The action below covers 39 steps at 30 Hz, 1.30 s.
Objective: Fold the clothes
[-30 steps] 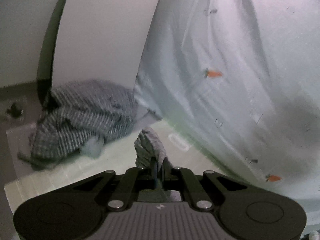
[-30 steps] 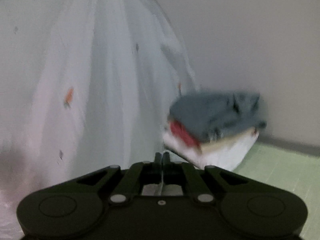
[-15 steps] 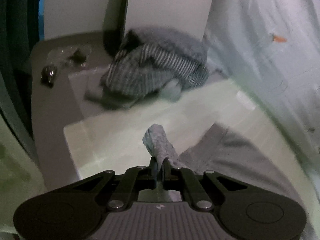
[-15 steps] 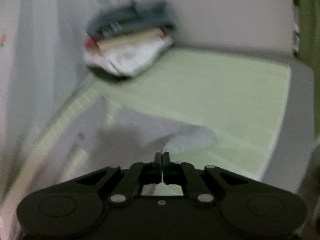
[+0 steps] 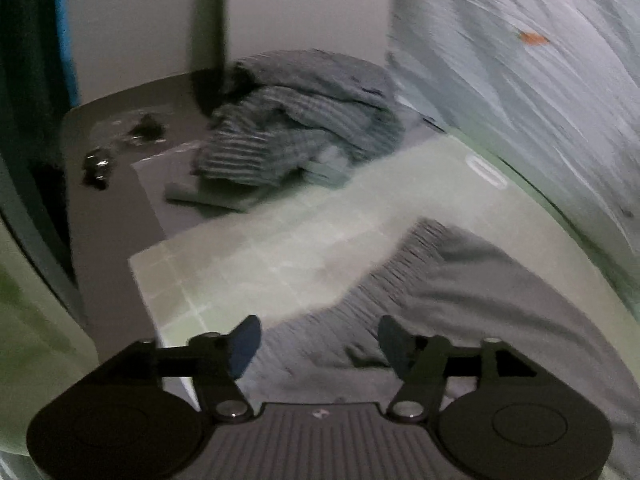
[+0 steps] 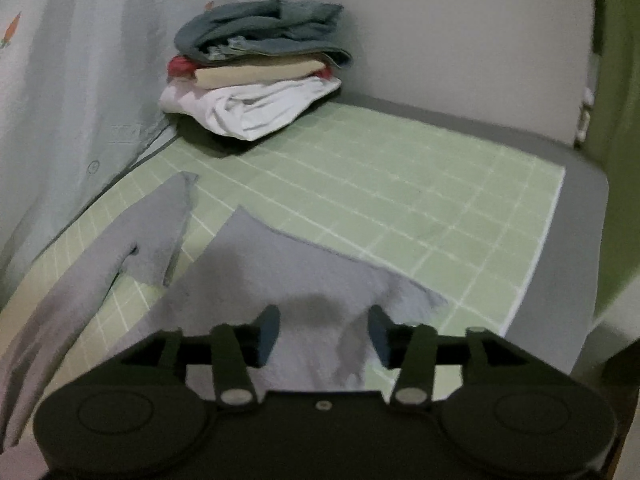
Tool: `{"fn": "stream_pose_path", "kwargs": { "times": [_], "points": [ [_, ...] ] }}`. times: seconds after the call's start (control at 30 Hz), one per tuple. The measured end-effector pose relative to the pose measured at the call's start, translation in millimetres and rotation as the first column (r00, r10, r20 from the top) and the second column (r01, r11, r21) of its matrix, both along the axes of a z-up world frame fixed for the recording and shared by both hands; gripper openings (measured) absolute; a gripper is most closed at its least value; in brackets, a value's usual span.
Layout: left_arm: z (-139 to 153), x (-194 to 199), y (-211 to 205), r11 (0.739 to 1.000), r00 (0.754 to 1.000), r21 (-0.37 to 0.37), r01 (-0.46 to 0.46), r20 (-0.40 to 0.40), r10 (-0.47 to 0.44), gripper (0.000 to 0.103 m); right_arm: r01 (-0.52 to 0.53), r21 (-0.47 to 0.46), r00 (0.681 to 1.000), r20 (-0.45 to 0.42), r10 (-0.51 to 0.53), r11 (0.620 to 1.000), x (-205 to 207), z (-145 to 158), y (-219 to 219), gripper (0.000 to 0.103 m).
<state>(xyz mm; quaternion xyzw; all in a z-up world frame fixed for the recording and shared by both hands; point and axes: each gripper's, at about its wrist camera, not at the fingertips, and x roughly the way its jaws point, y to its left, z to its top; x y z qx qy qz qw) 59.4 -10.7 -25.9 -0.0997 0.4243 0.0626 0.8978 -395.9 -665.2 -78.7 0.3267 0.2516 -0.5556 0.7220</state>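
- With both sets of fingers spread wide and gripping nothing, my left gripper (image 5: 318,346) and right gripper (image 6: 322,334) hover just above the grey garment (image 6: 280,272), which lies spread on the green mat (image 6: 400,184) on the bench (image 6: 592,216).
- One long part of the garment (image 6: 132,240) runs off toward the pale curtain (image 6: 60,80), with a gap of mat between it and the main panel; the left view is too blurred to show the far hem clearly.
- To fold well, I judge I should smooth the panel flat, take two matching points on one edge, lift evenly and lay that edge straight over, using the mat's grid lines as a guide.
- A second ago my left fingers were clenched on a bunch of grey cloth and my right ones were shut; now both are released and the cloth rests on the mat.
- A folded stack (image 6: 256,68) sits in the far corner; a striped heap (image 5: 296,128) waits at the other end.
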Motion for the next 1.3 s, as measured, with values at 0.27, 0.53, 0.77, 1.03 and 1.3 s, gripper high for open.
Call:
{"fn": "stream_pose_path", "kwargs": {
  "times": [0.27, 0.53, 0.77, 1.03, 1.3],
  "points": [
    [-18.5, -24.0, -73.7, 0.982, 0.980, 0.002, 0.190, -0.052, -0.190, 0.084, -0.116, -0.123, 0.985, -0.145, 0.097, 0.986, 28.2, 17.3, -4.5, 0.103],
    [-40.6, -48.7, -143.3, 0.927, 0.921, 0.011, 0.374, -0.121, -0.370, 0.086, -0.275, -0.119, 0.960, -0.086, 0.266, 0.954, 55.5, 6.7, -12.7, 0.103],
    [-50.8, -50.9, -177.4, 0.891, 0.883, 0.030, 0.453, -0.148, -0.444, 0.087, -0.362, -0.084, 0.932, -0.066, 0.357, 0.929, 93.0, -7.5, -24.6, 0.103],
    [-68.5, -29.3, -200.4, 0.891, 0.877, 0.032, 0.453, -0.199, -0.438, 0.088, -0.457, -0.045, 0.889, -0.048, 0.455, 0.888, 138.0, -23.0, -41.0, 0.102],
    [-95.9, -11.6, -221.8, 0.908, 0.876, 0.015, 0.419, -0.271, -0.400, 0.089, -0.478, -0.010, 0.877, -0.064, 0.477, 0.878, 191.6, -42.3, -84.4, 0.052]
  ]
}}
